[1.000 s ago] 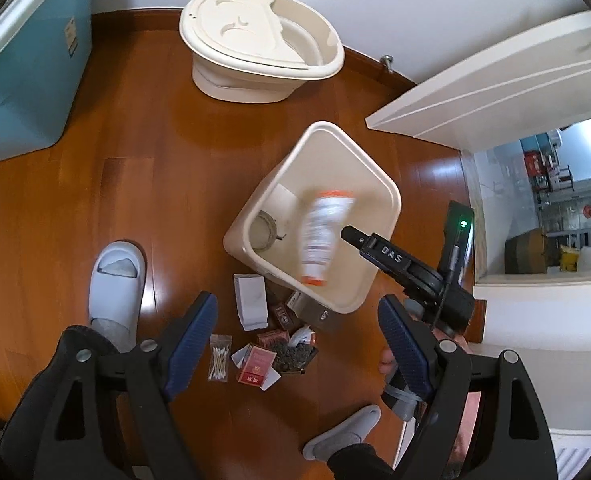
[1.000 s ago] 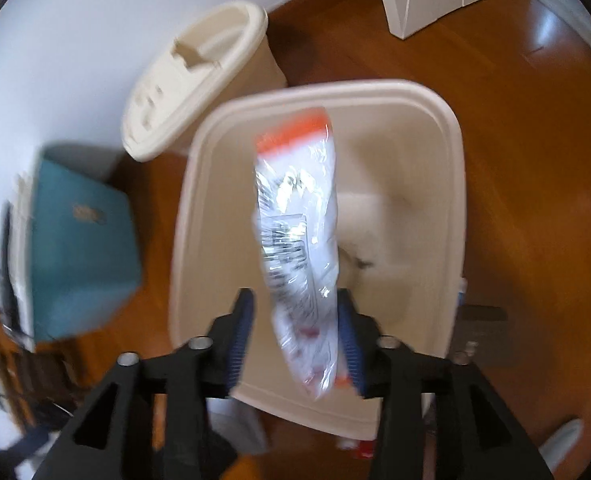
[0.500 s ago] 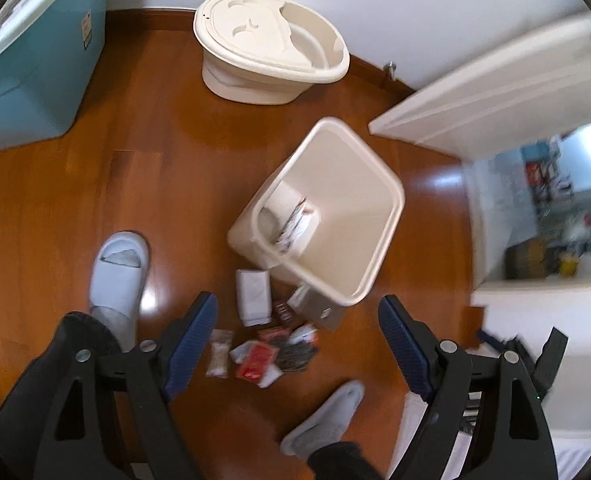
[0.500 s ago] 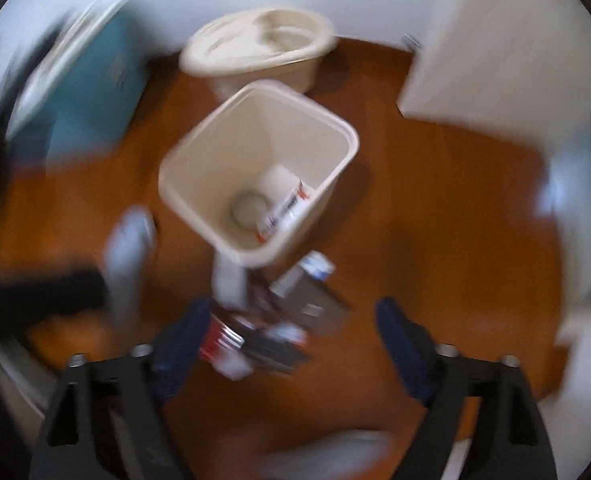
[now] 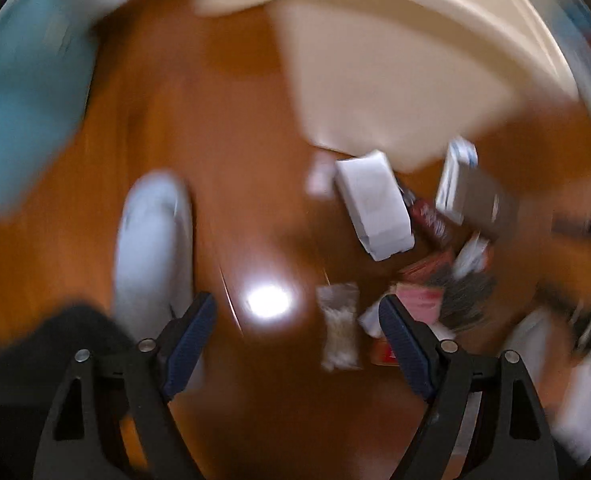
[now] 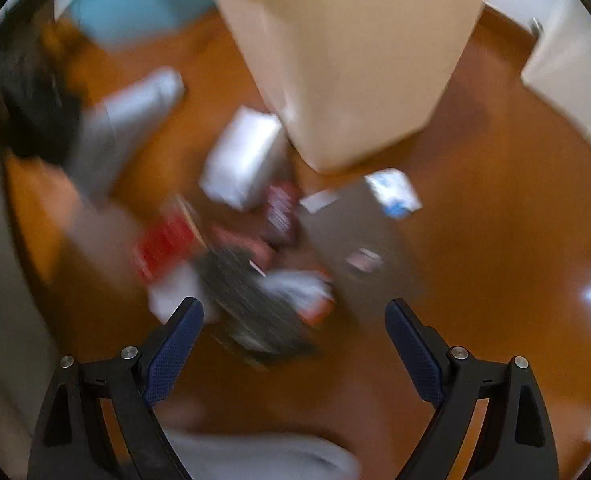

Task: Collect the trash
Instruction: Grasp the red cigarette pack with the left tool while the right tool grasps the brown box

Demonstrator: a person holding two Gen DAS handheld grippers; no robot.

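Note:
Both views are motion-blurred. A cream trash bin [image 5: 383, 92] stands on the wooden floor; it also fills the top of the right wrist view [image 6: 355, 60]. Trash lies at its foot: a white packet [image 5: 373, 206], a grey box [image 5: 475, 196], a clear bag of cotton swabs [image 5: 339, 326], red wrappers [image 5: 419, 296] and a dark crumpled wrapper [image 6: 251, 300]. My left gripper [image 5: 297, 324] is open and empty, low over the floor beside the cotton-swab bag. My right gripper [image 6: 293, 330] is open and empty, just above the dark wrapper.
A grey slipper [image 5: 151, 248] with a dark trouser leg lies left of the pile. A teal storage box [image 5: 23, 100] stands at the far left. The grey box [image 6: 359, 240] and white packet [image 6: 243, 160] show in the right wrist view.
The right gripper let the plastic packet fall into the bin and opened. Both grippers have dropped quickly towards the trash pile on the floor.

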